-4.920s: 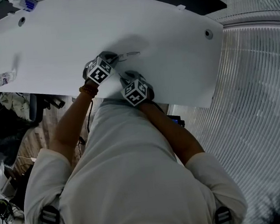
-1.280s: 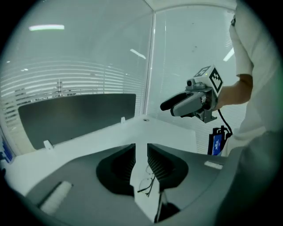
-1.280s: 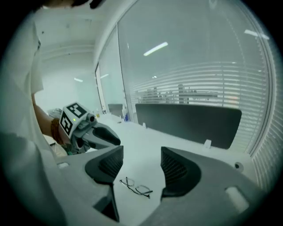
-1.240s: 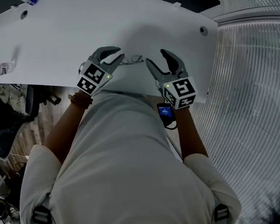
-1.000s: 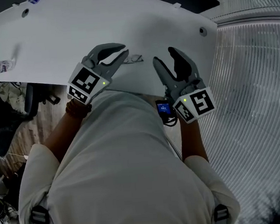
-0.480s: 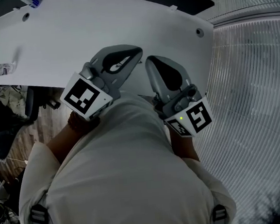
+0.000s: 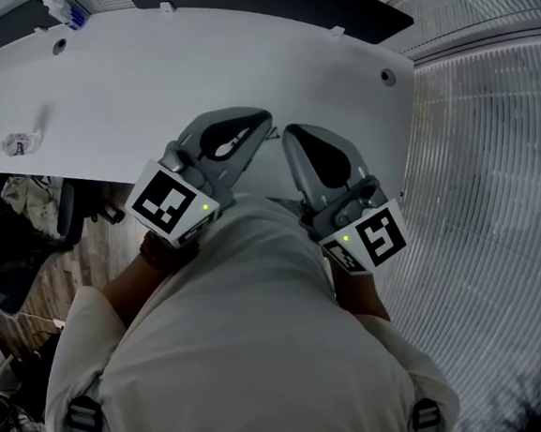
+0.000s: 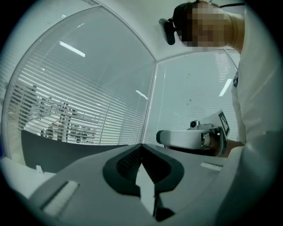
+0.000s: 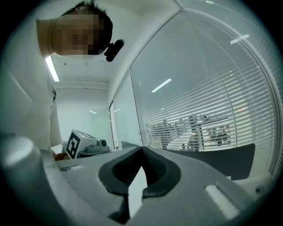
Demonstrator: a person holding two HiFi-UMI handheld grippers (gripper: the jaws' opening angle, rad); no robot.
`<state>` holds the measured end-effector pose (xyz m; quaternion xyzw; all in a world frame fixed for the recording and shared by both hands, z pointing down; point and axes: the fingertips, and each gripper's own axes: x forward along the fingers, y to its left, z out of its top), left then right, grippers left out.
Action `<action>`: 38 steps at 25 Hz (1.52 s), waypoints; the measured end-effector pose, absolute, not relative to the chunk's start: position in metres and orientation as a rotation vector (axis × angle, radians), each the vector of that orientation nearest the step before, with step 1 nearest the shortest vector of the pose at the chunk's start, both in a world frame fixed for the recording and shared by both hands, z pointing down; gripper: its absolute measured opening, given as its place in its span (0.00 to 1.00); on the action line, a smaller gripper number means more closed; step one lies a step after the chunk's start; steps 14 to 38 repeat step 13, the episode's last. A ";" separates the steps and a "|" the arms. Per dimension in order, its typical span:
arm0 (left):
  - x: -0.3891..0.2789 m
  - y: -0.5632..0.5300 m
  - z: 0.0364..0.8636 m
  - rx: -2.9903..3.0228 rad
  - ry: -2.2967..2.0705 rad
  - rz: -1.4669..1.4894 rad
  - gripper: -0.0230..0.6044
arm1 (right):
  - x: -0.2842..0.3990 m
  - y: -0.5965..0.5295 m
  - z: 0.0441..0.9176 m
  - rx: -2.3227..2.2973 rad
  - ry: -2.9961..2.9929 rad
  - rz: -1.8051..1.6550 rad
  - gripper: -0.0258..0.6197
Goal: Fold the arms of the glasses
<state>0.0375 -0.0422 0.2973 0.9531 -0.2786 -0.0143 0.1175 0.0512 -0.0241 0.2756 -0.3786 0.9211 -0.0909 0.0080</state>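
Head view first: the white table [image 7: 238,63] is sweeping across the top, smooth, matt and curved along its edge, while the person's pale shirt [image 7: 254,353] is filling the bottom. Both tools are hovering level above the near edge. The left gripper [image 7: 261,125] is clenching tip to tip on nothing, and the right gripper [image 7: 294,140] is doing the same. In the gripper views the dark ribbed pads [image 8: 128,161] are meeting in a teardrop loop inside grey moulded plastic, with only window blinds [image 8: 79,101] beyond. The glasses aren't showing for certain anywhere; they're probably lying on the table beneath the grippers. I'm judging the folding finished or paused. The next move is calling for a look down to check that both arms are lying flat.
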 end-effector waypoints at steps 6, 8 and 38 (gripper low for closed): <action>0.038 -0.046 0.300 2.772 -0.804 -0.045 0.04 | 0.053 -0.029 0.276 -1.171 2.885 -0.284 0.04; 0.038 -0.048 0.301 2.771 -0.803 -0.040 0.04 | 0.053 -0.031 0.277 -1.172 2.890 -0.282 0.04; 0.044 -0.048 0.300 2.773 -0.803 -0.037 0.04 | 0.059 -0.031 0.278 -1.175 2.899 -0.293 0.04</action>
